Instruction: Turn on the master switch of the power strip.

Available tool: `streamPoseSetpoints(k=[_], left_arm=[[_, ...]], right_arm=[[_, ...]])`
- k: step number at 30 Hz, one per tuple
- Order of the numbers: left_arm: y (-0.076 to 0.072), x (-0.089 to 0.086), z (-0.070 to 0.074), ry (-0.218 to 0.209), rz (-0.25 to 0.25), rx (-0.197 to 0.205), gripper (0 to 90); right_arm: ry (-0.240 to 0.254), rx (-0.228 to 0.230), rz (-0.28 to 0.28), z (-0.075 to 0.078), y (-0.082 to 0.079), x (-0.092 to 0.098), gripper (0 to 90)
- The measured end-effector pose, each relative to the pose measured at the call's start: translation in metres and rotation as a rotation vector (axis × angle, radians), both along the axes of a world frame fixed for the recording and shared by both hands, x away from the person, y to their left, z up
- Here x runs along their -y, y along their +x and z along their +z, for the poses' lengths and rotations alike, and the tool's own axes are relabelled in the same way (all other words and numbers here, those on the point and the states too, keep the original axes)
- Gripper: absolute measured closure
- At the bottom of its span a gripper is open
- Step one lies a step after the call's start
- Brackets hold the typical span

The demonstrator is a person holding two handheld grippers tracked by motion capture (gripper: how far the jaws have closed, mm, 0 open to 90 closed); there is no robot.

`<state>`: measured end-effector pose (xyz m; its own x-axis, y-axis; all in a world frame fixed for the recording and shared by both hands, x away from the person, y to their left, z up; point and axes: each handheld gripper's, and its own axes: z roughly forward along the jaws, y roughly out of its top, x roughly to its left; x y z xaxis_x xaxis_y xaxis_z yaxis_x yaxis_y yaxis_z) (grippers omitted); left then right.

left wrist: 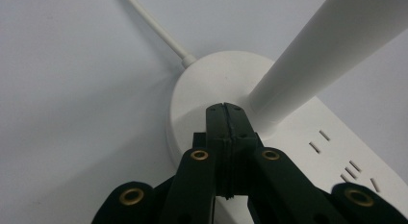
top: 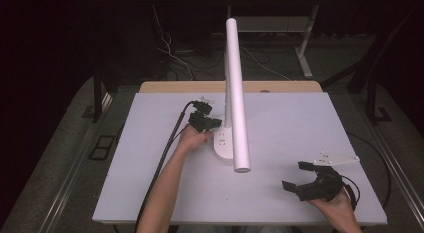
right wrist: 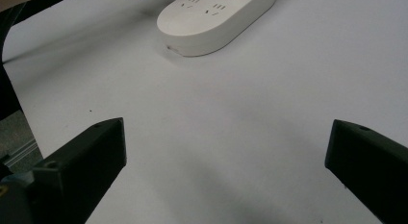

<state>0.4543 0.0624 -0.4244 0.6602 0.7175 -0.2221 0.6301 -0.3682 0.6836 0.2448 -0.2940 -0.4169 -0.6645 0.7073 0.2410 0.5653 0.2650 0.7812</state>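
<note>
Two bare forearms without sleeves, left gripper black with brass-ringed screw holes on its linkage arms, thick black cable trailing back, right gripper black with blocky fingers, grey three-cornered plate on top

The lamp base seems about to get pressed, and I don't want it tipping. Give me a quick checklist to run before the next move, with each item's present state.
1. Left gripper jaws closed for pressing: ok, they meet in the left gripper view.
2. Tip over the lamp base, beside the white stem: ok.
3. Tip touching the base: cannot tell.
4. Right gripper clear of the lamp: ok, open and over bare table.
5. Base flat on the table: ok in the right gripper view.
6. Lamp cord plugged in: cannot tell.
</note>
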Motion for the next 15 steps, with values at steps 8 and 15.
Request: streamPoseSetpoints(k=[8, 15], left_arm=[[-0.0008, -0.0010, -0.0001, -0.025, 0.008, 0.001, 90.0], [-0.0009, -0.0015, 0.0002, -0.046, 0.008, 0.021, 90.0]], right_arm=[[0.002, -0.004, -0.004, 0.0003, 0.0003, 0.0006, 0.2], [0.007, -0.003, -0.008, 0.0003, 0.0005, 0.0015, 0.2]])
